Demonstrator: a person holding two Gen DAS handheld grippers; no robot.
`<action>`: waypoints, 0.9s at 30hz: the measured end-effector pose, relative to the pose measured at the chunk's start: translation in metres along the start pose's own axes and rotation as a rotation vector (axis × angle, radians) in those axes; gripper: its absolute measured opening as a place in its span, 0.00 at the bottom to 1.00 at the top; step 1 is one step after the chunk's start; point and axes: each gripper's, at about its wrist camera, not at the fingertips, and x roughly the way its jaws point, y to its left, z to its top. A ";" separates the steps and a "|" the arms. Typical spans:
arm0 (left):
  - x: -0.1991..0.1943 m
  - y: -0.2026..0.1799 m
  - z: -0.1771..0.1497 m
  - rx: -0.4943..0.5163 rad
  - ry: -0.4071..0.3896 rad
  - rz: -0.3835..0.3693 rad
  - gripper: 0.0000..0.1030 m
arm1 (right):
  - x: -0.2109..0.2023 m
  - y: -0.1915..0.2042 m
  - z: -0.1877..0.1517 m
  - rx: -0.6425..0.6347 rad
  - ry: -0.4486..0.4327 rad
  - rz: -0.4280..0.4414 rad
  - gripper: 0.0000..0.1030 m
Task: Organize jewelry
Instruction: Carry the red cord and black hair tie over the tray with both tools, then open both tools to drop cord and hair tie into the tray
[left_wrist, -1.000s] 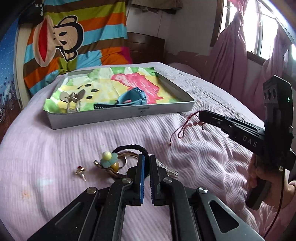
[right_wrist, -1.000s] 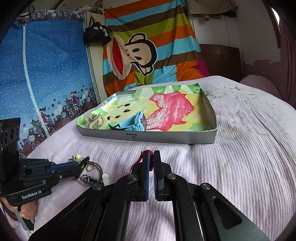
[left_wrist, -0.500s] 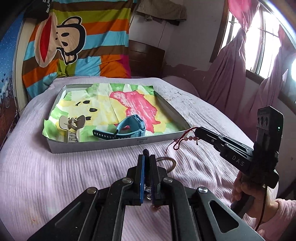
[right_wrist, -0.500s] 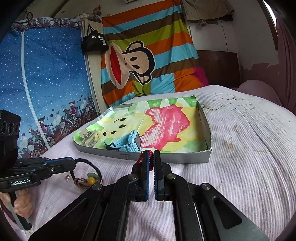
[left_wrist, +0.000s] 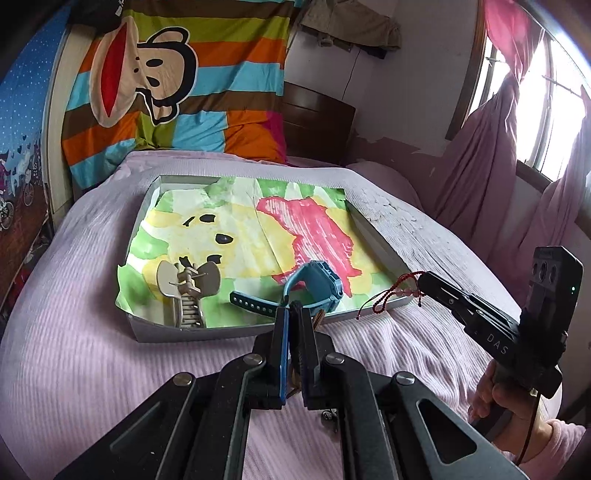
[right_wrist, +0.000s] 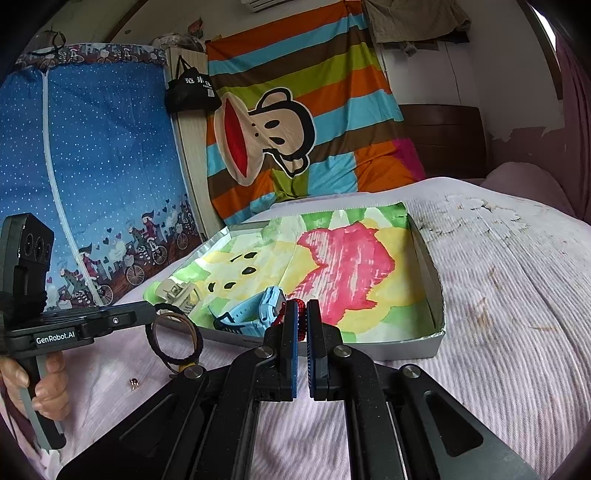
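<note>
A shallow grey tray (left_wrist: 192, 330) lined with a painted paper lies on the pink bed; it also shows in the right wrist view (right_wrist: 434, 343). In it lie a blue watch (left_wrist: 317, 282) and a beige hair claw (left_wrist: 186, 284). My left gripper (left_wrist: 293, 314) is shut on a bunch of hair ties and bangles (right_wrist: 173, 338) and holds it in the air just before the tray's near wall. My right gripper (right_wrist: 302, 310) is shut on a red beaded cord bracelet (left_wrist: 391, 293), which hangs over the tray's near right corner.
A small earring (right_wrist: 133, 383) lies on the pink bedspread in front of the tray. A striped monkey blanket (left_wrist: 166, 85) hangs behind the bed, a blue curtain (right_wrist: 92, 166) at the left, and pink curtains (left_wrist: 517, 166) by the window at the right.
Both grippers rose and moved forward toward the tray. The left one lifted the hair-tie bunch off the bed; the earring stayed behind. The red bracelet now hangs over the tray's corner.
</note>
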 end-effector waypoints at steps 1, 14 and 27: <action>0.001 0.002 0.003 -0.003 -0.002 0.000 0.05 | 0.002 0.000 0.001 0.003 -0.003 0.003 0.04; 0.030 0.018 0.017 -0.059 0.002 0.054 0.05 | 0.038 -0.001 0.012 0.074 0.006 -0.031 0.04; 0.048 0.017 0.015 -0.042 0.019 0.181 0.06 | 0.070 -0.004 0.000 0.116 0.084 -0.061 0.04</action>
